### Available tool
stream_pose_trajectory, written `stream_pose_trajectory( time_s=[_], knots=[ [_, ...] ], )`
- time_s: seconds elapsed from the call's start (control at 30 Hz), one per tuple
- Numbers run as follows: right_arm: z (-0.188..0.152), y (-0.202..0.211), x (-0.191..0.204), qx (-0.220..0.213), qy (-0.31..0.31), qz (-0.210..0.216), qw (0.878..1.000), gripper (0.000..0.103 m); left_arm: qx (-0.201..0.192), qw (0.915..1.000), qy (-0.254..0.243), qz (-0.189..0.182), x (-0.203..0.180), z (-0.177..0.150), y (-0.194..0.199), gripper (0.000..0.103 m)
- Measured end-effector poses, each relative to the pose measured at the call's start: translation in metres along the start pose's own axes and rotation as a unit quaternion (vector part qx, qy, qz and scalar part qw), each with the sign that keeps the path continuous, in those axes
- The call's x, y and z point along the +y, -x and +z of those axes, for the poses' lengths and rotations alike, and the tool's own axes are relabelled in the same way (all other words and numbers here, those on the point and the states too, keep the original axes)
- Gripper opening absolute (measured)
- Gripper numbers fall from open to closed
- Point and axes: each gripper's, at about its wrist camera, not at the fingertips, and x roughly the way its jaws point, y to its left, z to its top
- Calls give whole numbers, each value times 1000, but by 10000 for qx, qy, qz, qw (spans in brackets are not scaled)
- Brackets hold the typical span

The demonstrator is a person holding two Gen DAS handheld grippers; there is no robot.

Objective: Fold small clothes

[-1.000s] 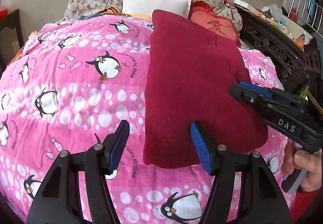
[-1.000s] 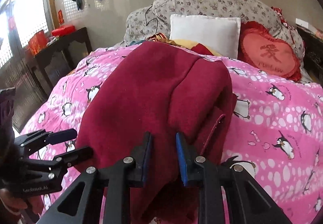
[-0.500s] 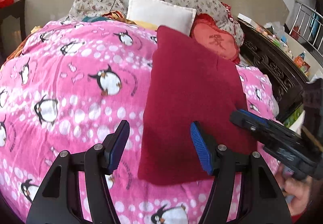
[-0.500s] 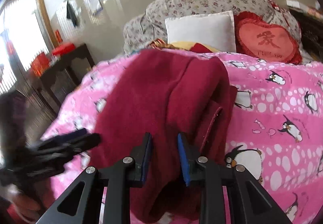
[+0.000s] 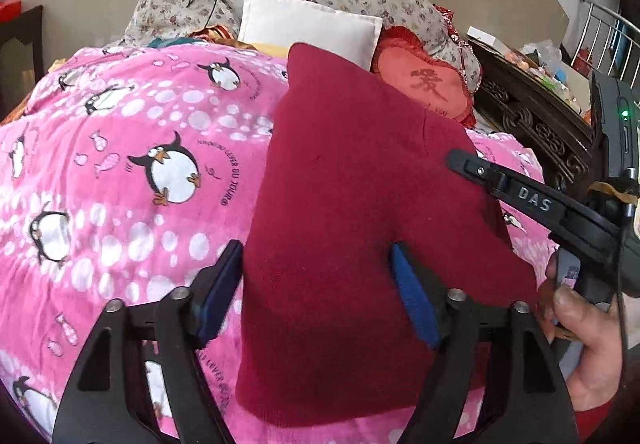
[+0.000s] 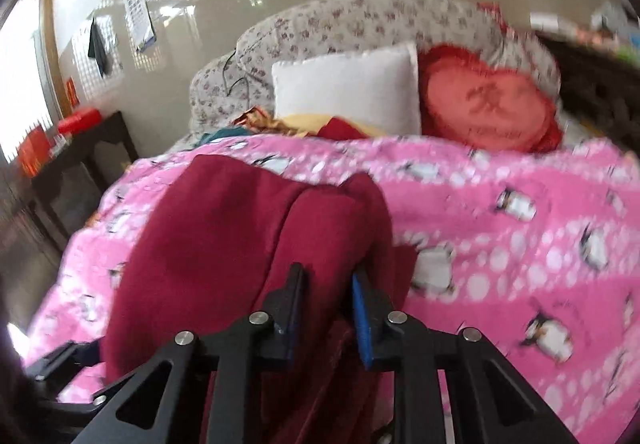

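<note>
The dark red garment (image 5: 352,228) is spread on the pink penguin blanket (image 5: 120,172), its near-right edge bunched between the nearly closed fingers of the right gripper (image 6: 326,298). The left gripper (image 5: 316,284) is held wide open astride the near-left edge, nothing yet pinched. If only the top layer is caught, the fold could be dragged crooked, or the blanket snagged. The right-wrist view is blurred; the garment's near hem is hidden behind the gripper bodies
</note>
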Motion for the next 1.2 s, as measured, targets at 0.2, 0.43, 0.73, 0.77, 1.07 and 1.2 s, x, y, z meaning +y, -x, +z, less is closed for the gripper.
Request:
stream_pose_trajectory(
  time_s=[0.2, 0.43, 0.73, 0.77, 1.07, 1.2],
  knots=[
    [-5, -24, -6, 2, 233, -270, 9994, 20, -21, 9998, 151, -133, 3, 0, -10, 86],
    [-6, 20, -58, -233, -1220, 914, 9880, 70, -354, 9959, 393, -730, 17, 9, 18, 86],
    [-26, -5, -66, 465, -1824, 1650, 9682, 78, 125, 9876, 865, -1302, 38, 6, 0, 86],
    [-28, -9, -65, 521, -1868, 1731, 9656, 81, 160, 9863, 908, -1368, 39, 5, -2, 86],
    [-32, -16, -54, 434, -1756, 1993, 9631, 88, 311, 9822, 978, -1576, 37, 1, -12, 94],
    [-32, -18, -42, 394, -1382, 1889, 9714, 85, 200, 9867, 726, -1443, 25, -3, -17, 99]
  ],
)
